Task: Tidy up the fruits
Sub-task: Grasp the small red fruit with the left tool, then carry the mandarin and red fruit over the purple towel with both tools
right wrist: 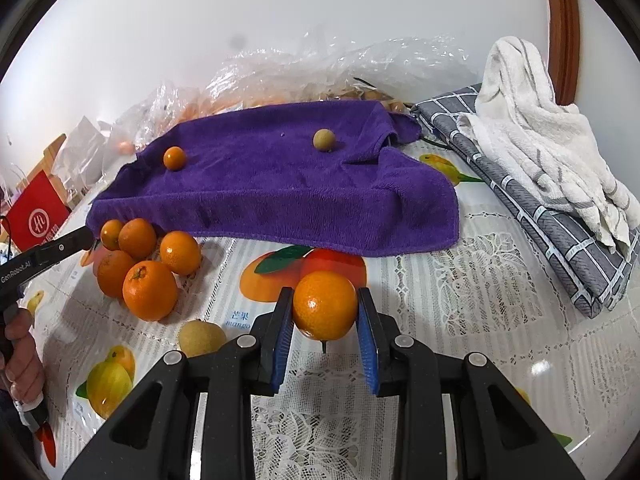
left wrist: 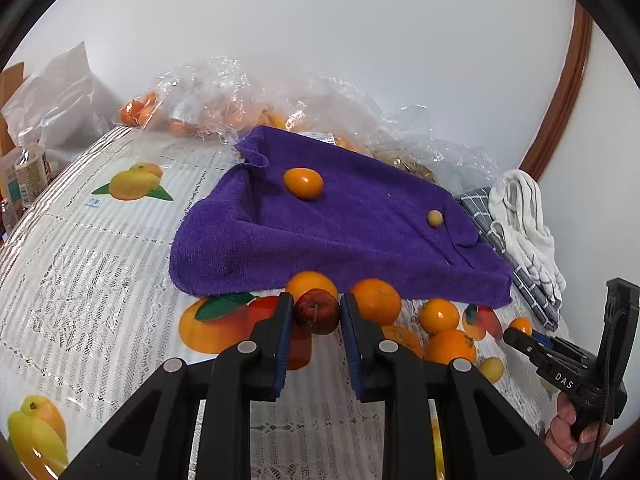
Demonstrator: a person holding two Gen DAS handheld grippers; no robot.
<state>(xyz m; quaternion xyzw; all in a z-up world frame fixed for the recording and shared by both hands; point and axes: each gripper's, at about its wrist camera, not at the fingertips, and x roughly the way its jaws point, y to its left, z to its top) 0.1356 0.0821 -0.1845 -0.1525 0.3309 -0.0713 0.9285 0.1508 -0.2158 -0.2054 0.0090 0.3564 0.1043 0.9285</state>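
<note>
White towel (right wrist: 536, 132) on grey checked cloth (right wrist: 560, 236); red box (right wrist: 36, 216) far left.

A dark red, wrinkled fruit (left wrist: 317, 311) sits clamped between blue pads, and an orange (right wrist: 324, 305) likewise. Five oranges (right wrist: 149, 290) cluster by the purple towel's (right wrist: 280, 184) front edge, a yellowish fruit (right wrist: 201, 337) near them. On the towel lie a small orange (right wrist: 174, 158) and a tan round fruit (right wrist: 323, 139), well apart.

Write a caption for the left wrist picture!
Left hand-held gripper pinches a small dark red fruit before a purple towel.
</note>
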